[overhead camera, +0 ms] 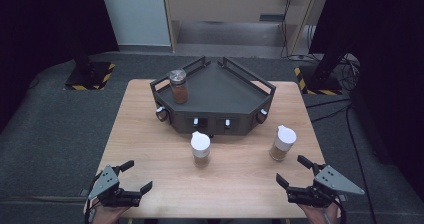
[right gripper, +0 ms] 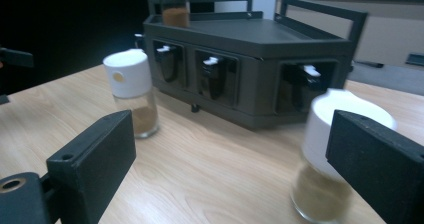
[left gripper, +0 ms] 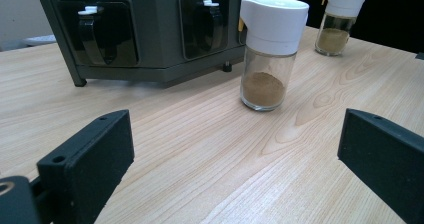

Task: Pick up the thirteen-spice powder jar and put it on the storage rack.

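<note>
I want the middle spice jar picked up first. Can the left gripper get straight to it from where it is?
Probably yes. The left gripper is open, and bare table lies between its jaws and the middle jar; the rack stands behind it.

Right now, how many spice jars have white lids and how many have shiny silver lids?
White-lid spice jars: 2, the middle jar and the right jar, both standing on the table
Silver-lid spice jars: 1, the jar on top of the dark rack
Total: 3 jars
</note>
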A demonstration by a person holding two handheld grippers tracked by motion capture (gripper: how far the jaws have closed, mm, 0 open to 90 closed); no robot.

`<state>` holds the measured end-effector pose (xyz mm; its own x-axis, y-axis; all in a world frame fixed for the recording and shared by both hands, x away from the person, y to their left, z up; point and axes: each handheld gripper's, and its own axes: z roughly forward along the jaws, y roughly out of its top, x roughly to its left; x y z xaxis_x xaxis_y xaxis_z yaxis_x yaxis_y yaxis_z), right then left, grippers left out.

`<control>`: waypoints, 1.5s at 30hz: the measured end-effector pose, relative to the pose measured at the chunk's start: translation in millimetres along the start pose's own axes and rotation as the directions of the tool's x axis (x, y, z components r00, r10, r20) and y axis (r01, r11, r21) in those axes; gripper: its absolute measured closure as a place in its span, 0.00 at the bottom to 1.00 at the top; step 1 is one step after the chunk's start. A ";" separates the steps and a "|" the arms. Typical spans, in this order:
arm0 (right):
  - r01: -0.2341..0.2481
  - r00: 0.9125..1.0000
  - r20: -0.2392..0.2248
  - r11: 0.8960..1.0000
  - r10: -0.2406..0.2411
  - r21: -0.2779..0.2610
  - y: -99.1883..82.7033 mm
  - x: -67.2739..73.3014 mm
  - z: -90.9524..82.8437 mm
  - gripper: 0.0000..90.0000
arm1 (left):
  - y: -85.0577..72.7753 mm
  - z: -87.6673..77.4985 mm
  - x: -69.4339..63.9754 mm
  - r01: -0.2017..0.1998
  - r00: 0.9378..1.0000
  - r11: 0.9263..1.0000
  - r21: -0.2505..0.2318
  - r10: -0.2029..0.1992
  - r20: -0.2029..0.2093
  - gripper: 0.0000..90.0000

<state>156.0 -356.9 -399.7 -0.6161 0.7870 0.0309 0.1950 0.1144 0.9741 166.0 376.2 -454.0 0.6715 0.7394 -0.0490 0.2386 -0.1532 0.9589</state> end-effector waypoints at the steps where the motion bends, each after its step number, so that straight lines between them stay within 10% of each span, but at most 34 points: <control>1: 0.002 1.000 -0.010 1.000 -0.002 0.000 2.6 0.0 3.5 0.06 | 0.1 -0.1 -0.1 0.000 1.000 1.000 0.000 0.000 -0.001 0.00; 45: 0.068 0.962 -0.269 0.993 -0.039 0.097 58.0 26.5 164.7 0.08 | 0.1 1.7 2.1 0.013 1.000 1.000 0.019 -0.013 0.006 0.00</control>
<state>276.7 -229.6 -379.2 -0.8061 0.5895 0.0519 0.2260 0.2256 0.9477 168.7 376.6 -454.5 0.6727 0.7372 -0.0635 0.2607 -0.1559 0.9527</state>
